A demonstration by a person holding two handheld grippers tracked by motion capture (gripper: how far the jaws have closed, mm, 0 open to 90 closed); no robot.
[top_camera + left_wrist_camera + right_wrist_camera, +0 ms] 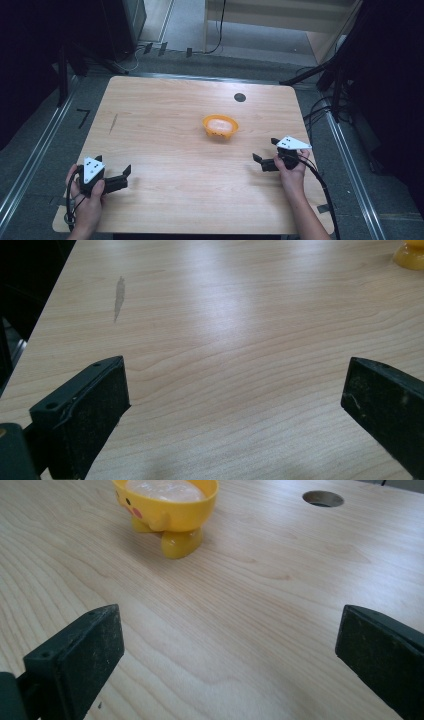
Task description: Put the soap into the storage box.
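Two hand-held grippers are seen low in the high view, the left gripper (114, 176) at lower left and the right gripper (265, 154) at right of centre, both with jaws spread wide and nothing between them. A yellow duck-faced bowl (220, 126) on stubby feet is set on the wooden table (165, 145) just above centre. Its glossy shell is judged light, rigid and slippery; the rim is judged the surest hold.

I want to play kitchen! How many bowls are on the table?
1. The yellow bowl stands on little feet near the middle of the table, toward the far right, between the two grippers' reach.
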